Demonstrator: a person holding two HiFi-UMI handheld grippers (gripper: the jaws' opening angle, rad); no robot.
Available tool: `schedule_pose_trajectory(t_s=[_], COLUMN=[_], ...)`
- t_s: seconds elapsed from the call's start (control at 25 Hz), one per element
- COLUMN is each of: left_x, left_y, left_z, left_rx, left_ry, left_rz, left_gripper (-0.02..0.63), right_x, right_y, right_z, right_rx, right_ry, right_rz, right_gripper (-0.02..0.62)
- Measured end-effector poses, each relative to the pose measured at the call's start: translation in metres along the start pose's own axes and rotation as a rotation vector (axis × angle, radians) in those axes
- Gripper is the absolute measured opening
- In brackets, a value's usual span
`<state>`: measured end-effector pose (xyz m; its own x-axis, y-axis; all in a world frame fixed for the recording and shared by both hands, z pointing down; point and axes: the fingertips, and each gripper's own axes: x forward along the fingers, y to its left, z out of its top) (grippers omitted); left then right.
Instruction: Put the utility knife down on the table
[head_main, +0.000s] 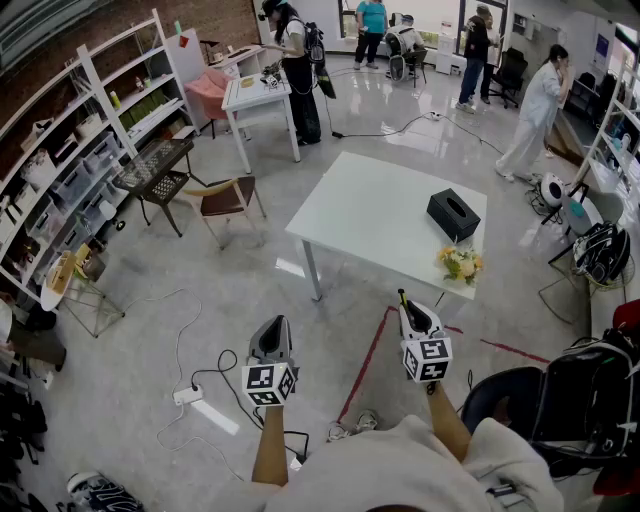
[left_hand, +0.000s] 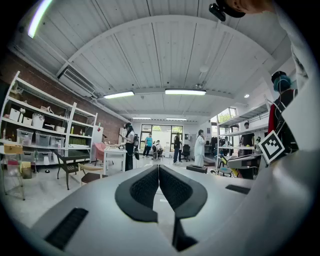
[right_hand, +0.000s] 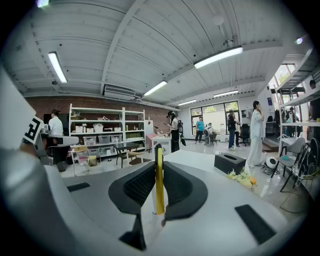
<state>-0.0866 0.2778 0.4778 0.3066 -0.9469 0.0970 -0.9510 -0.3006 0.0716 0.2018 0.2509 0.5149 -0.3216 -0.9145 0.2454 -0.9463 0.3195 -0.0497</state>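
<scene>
My right gripper (head_main: 404, 302) (right_hand: 157, 170) is shut on a thin yellow and black utility knife (right_hand: 158, 177), held edge-on between the black pads with its tip sticking out past the jaws (head_main: 402, 297). It hovers in the air in front of the near edge of the white table (head_main: 370, 225). My left gripper (head_main: 275, 328) (left_hand: 158, 172) is shut with nothing between its pads, held level over the floor to the left of the right one.
On the table (right_hand: 197, 160) stand a black tissue box (head_main: 453, 214) (right_hand: 229, 162) and a small bunch of flowers (head_main: 459, 263) (right_hand: 242, 176) at its right side. Red tape (head_main: 365, 365) and cables (head_main: 215, 375) lie on the floor. Shelves (head_main: 70, 170), chairs (head_main: 225, 200) and several people stand around.
</scene>
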Motion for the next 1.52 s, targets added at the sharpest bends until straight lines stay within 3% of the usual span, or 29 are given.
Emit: schedule_pose_trajectory(t_s=[0.72,1.52], left_x=[0.004,0.038], left_y=[-0.010,-0.023], left_z=[0.001,-0.003], left_rx=[0.009,0.003], left_ry=[0.008,0.017], left_rz=[0.007,0.075], left_gripper=[0.020,0.020], right_x=[0.001,0.041], right_y=[-0.008,-0.035], right_z=[0.002,0.006], right_rx=[0.006,0.003], right_ry=[-0.006,-0.004], right_rz=[0.024,0.098], right_gripper=[0.069,0.069])
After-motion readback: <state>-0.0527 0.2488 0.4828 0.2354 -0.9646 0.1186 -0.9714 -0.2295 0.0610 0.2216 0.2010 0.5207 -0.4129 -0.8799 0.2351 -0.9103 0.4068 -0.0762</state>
